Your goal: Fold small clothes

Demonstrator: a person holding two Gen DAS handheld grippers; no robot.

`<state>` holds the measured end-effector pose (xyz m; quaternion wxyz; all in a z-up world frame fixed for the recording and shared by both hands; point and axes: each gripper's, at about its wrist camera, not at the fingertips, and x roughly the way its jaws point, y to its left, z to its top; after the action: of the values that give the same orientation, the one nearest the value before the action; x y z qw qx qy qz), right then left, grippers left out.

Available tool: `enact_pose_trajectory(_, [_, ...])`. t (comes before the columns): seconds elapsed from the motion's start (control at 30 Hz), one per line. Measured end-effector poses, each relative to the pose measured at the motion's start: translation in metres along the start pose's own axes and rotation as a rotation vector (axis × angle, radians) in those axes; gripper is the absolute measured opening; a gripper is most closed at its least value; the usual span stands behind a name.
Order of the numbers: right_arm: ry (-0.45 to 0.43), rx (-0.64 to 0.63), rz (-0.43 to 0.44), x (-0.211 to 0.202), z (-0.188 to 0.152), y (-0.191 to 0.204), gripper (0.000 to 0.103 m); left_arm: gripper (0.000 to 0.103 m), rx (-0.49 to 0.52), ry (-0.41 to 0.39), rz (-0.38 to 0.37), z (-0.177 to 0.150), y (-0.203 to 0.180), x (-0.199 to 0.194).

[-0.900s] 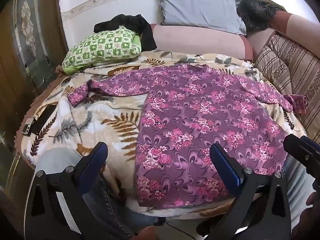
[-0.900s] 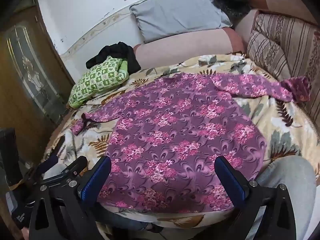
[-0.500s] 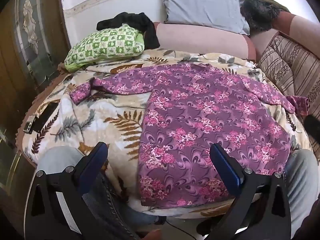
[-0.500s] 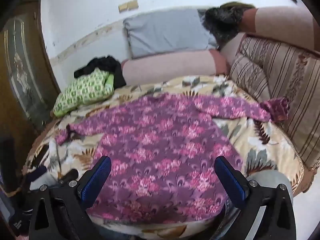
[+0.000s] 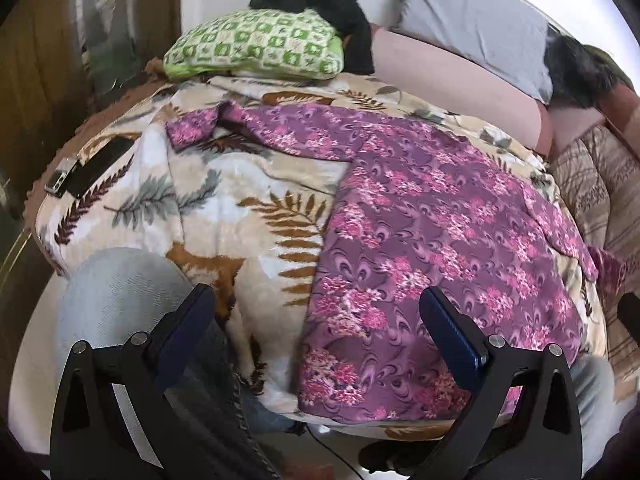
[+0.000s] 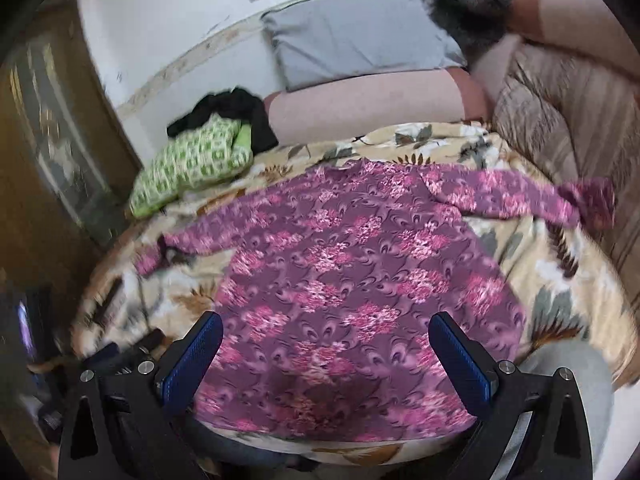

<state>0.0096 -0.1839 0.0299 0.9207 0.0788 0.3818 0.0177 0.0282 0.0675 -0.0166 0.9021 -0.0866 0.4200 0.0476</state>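
On blanket [image 5: 224, 184]: purple top [image 5: 432, 248] flat | left gripper [image 5: 316, 332] agape | right gripper [image 6: 326, 350] agape

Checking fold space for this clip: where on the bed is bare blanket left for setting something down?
Widest patch: blanket between the top's left edge, its left sleeve and the phone. A narrower strip lies right of the top, below the right sleeve. The back is crowded by the green pillow and cushions.
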Motion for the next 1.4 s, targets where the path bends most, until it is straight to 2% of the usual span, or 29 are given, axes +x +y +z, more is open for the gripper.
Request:
enact_pose_trajectory(0.03, [-0.003,-0.044,-0.026,0.001,0.002,0.008,0.102,0.102,-0.006,0.006,-0.002,0.002,0.002,0.002])
enact_pose_trajectory(0.1, [-0.006,-0.074,-0.025,0.003,0.007,0.015,0.102,0.102,-0.031,0.024,0.002,0.011,0.011,0.007])
enact_pose_trajectory(0.3, [0.034,-0.037,0.125,0.023,0.028,0.028,0.102,0.102,-0.213,0.134,-0.098,0.031,0.048,0.041])
enact_pose_trajectory(0.37, [0.054,-0.037,0.158,0.031,0.033,0.035,0.102,0.102,-0.232,0.148,-0.088,0.041,0.057,0.05])
enact_pose_trajectory(0.43, [0.073,-0.046,0.187,0.04,0.036,0.044,0.102,0.102,-0.265,0.121,-0.066,0.056,0.072,0.058])
enact_pose_trajectory(0.6, [0.111,-0.047,0.212,0.066,0.044,0.059,0.102,0.102,-0.478,0.125,-0.017,0.106,0.121,0.104])
enact_pose_trajectory(0.67, [0.133,-0.039,0.225,0.078,0.05,0.064,0.102,0.102,-0.53,0.141,-0.041,0.123,0.137,0.124])
enact_pose_trajectory(0.77, [0.136,-0.048,0.221,0.092,0.06,0.071,0.102,0.102,-0.582,0.211,-0.074,0.151,0.168,0.16])
enact_pose_trajectory(0.8, [0.139,-0.054,0.222,0.098,0.065,0.075,0.102,0.102,-0.633,0.225,-0.07,0.158,0.184,0.169])
enact_pose_trajectory(0.9, [0.133,-0.053,0.236,0.112,0.074,0.085,0.102,0.102,-0.755,0.211,-0.094,0.172,0.216,0.188])
enact_pose_trajectory(0.97, [0.135,-0.057,0.244,0.12,0.077,0.094,0.102,0.102,-0.772,0.229,-0.092,0.179,0.224,0.205])
enact_pose_trajectory(1.0, [0.136,-0.059,0.244,0.123,0.078,0.097,0.102,0.095,-0.799,0.279,-0.108,0.18,0.228,0.22])
enact_pose_trajectory(1.07, [0.142,-0.068,0.243,0.128,0.079,0.103,0.102,0.088,-0.878,0.333,-0.169,0.177,0.237,0.242])
enact_pose_trajectory(1.1, [0.147,-0.073,0.243,0.129,0.079,0.105,0.102,0.084,-0.907,0.339,-0.175,0.177,0.243,0.25])
enact_pose_trajectory(1.17, [0.159,-0.085,0.239,0.131,0.075,0.107,0.102,0.08,-0.942,0.312,-0.166,0.182,0.253,0.254])
enact_pose_trajectory(1.27, [0.175,-0.08,0.232,0.135,0.07,0.107,0.102,0.067,-0.966,0.256,-0.134,0.191,0.265,0.255])
enact_pose_trajectory(1.3, [0.187,-0.077,0.229,0.137,0.067,0.108,0.102,0.053,-0.963,0.254,-0.115,0.192,0.268,0.255])
enact_pose_trajectory(1.33, [0.195,-0.076,0.227,0.139,0.065,0.109,0.102,0.032,-0.951,0.253,-0.09,0.192,0.269,0.257])
enact_pose_trajectory(1.4, [0.205,-0.084,0.225,0.143,0.062,0.112,0.102,0.019,-0.948,0.259,-0.059,0.191,0.277,0.26])
